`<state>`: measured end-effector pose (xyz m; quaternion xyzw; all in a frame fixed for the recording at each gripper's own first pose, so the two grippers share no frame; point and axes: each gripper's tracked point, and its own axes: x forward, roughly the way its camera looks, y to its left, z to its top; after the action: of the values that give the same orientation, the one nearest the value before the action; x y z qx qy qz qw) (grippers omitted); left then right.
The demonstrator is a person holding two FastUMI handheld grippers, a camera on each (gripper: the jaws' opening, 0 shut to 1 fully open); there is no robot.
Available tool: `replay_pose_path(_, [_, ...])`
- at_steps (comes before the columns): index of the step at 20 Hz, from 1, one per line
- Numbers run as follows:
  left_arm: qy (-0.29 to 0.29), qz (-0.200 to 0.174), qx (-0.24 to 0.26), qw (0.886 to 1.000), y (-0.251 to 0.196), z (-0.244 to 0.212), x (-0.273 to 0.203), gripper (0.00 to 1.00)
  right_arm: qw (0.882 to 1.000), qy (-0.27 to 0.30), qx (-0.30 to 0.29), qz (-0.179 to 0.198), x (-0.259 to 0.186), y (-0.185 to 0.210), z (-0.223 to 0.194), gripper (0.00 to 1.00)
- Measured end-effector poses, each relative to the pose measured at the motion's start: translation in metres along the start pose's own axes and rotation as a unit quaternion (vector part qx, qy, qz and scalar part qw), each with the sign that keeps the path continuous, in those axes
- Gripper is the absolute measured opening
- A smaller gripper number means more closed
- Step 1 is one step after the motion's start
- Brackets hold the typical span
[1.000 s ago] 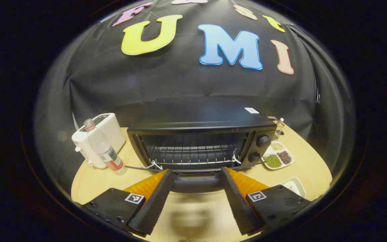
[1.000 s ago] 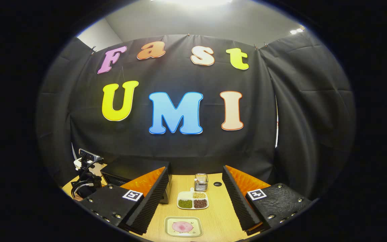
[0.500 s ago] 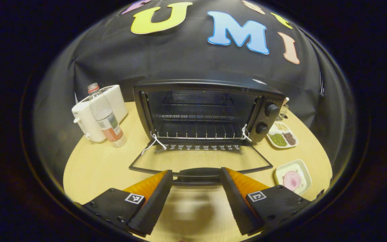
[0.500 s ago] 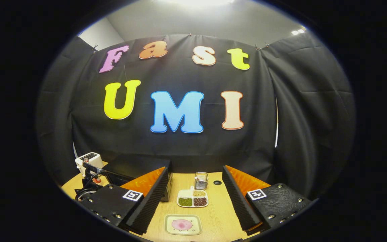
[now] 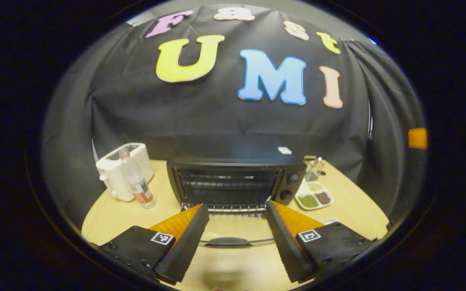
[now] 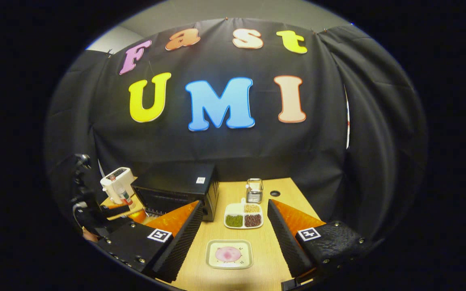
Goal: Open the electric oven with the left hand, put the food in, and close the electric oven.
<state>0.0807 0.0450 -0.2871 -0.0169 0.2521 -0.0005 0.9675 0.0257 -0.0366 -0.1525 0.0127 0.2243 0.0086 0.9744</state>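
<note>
The black electric oven (image 5: 233,182) stands at mid table with its glass door folded down flat. The door handle (image 5: 227,241) lies on the table side, between the fingers of my left gripper (image 5: 236,207), which is open and touches nothing. In the right gripper view the oven (image 6: 176,188) sits left of centre. A square plate (image 6: 229,254) with a pink slice of food (image 6: 227,254) lies on the table ahead of my right gripper (image 6: 235,204), which is open and holds nothing. The left gripper (image 6: 107,212) also shows at the left edge there.
A white toaster (image 5: 121,171) and a clear water bottle (image 5: 136,184) stand left of the oven. Right of it are a three-part dish of beans (image 5: 314,198) and a small glass jar (image 5: 312,167). Bare wooden table (image 5: 111,214) lies in front.
The oven door went from half lowered to flat, then my left gripper drew back from the oven with the handle loose between its fingers. The right gripper tilted down, bringing the plate closer.
</note>
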Motion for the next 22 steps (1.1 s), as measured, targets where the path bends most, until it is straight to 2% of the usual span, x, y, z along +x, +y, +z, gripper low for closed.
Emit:
replay_pose_path(1, [-0.027, -0.003, 0.000, 1.000, -0.003, 0.023, -0.011, 1.00, 1.000, 0.028, 0.000, 0.005, 0.007, -0.005, -0.014, 0.98])
replay_pose_path(2, [-0.054, -0.003, 0.001, 0.999, -0.004, 0.046, -0.024, 0.91, 0.998, 0.057, -0.003, 0.003, 0.011, -0.013, -0.028, 0.98])
replay_pose_path(3, [-0.076, 0.000, 0.003, 0.997, -0.004, 0.065, -0.036, 0.99, 0.997, 0.080, -0.005, 0.003, 0.016, -0.020, -0.040, 0.98])
replay_pose_path(5, [-0.109, 0.005, 0.002, 0.994, -0.004, 0.096, -0.062, 0.99, 0.992, 0.127, -0.004, 0.004, 0.025, -0.031, -0.063, 0.98])
replay_pose_path(9, [-0.165, 0.014, -0.006, 0.986, 0.005, 0.146, -0.106, 1.00, 0.975, 0.216, 0.041, 0.020, 0.041, -0.038, -0.114, 0.98])
replay_pose_path(11, [-0.187, 0.019, -0.005, 0.982, 0.011, 0.165, -0.126, 0.94, 0.967, 0.247, 0.062, 0.028, 0.050, -0.040, -0.137, 0.98])
replay_pose_path(12, [-0.190, 0.022, -0.006, 0.981, 0.014, 0.165, -0.131, 0.91, 0.962, 0.260, 0.075, 0.033, 0.056, -0.039, -0.145, 0.98])
replay_pose_path(14, [-0.190, 0.032, -0.009, 0.981, 0.023, 0.162, -0.142, 0.95, 0.953, 0.284, 0.096, 0.040, 0.069, -0.039, -0.163, 1.00])
replay_pose_path(15, [-0.188, 0.036, -0.011, 0.981, 0.028, 0.160, -0.147, 0.91, 0.949, 0.295, 0.101, 0.039, 0.074, -0.041, -0.172, 1.00])
replay_pose_path(16, [-0.188, 0.041, -0.013, 0.981, 0.032, 0.157, -0.150, 0.94, 0.946, 0.306, 0.104, 0.034, 0.081, -0.045, -0.180, 1.00])
replay_pose_path(18, [-0.182, 0.054, -0.015, 0.982, 0.043, 0.150, -0.157, 0.99, 0.939, 0.328, 0.099, 0.022, 0.097, -0.053, -0.199, 1.00])
replay_pose_path(22, [-0.161, 0.078, -0.034, 0.983, 0.065, 0.131, -0.165, 0.96, 0.929, 0.364, 0.073, 0.003, 0.123, -0.062, -0.231, 1.00])
